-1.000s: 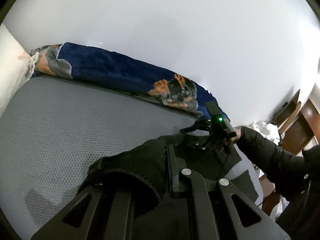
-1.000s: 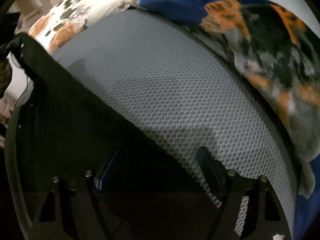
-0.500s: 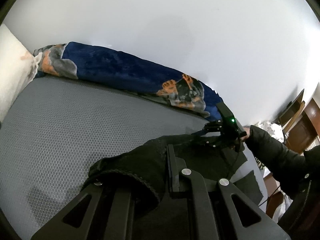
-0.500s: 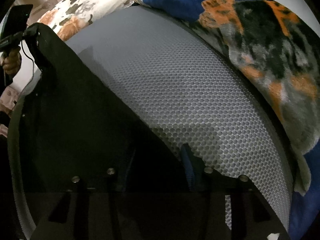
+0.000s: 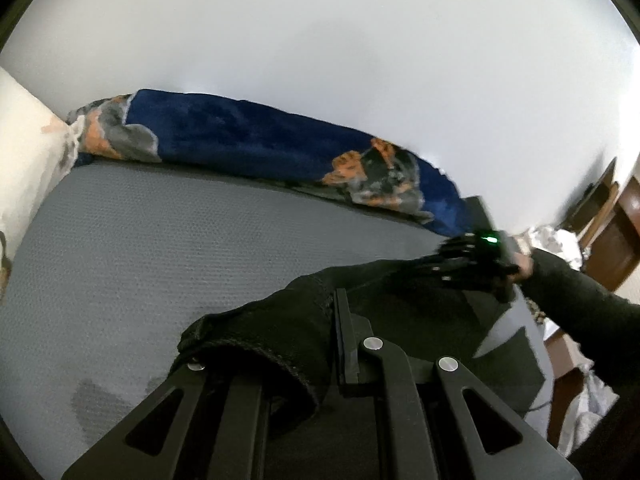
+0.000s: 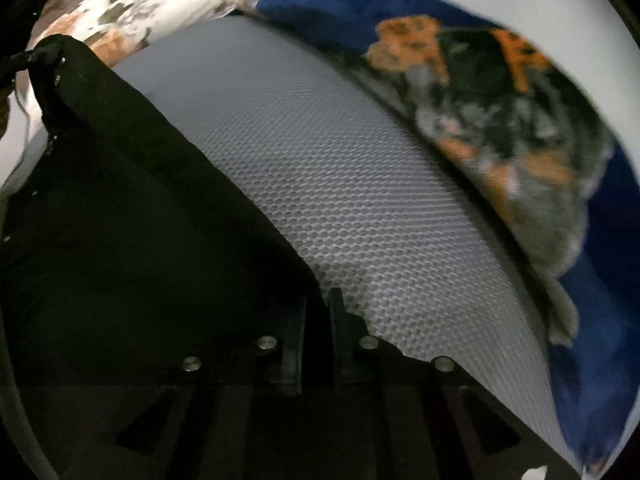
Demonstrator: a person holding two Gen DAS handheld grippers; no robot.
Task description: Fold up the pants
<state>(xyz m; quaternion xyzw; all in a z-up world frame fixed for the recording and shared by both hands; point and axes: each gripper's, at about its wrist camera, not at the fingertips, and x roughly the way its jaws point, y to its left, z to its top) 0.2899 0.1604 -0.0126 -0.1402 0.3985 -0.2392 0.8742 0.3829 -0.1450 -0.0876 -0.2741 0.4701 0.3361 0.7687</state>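
The black pants (image 5: 280,328) hang stretched between my two grippers above the grey mesh bed cover (image 5: 180,248). My left gripper (image 5: 320,344) is shut on one corner of the pants, with the cloth bunched over its left finger. In the left wrist view my right gripper (image 5: 472,264), with a green light, holds the far corner. In the right wrist view the pants (image 6: 120,220) fill the left half and my right gripper (image 6: 316,320) is shut on their edge. The left gripper (image 6: 44,52) shows at the far corner.
A rolled blue blanket with orange and grey print (image 5: 260,148) lies along the bed's far side by the white wall. A floral pillow (image 6: 132,4) lies at the bed's head. Wooden furniture (image 5: 616,232) stands at the right, beyond the bed.
My right gripper has closed from open onto the pants' edge and pulled away to the right. The pants are now stretched tighter between the two grippers.
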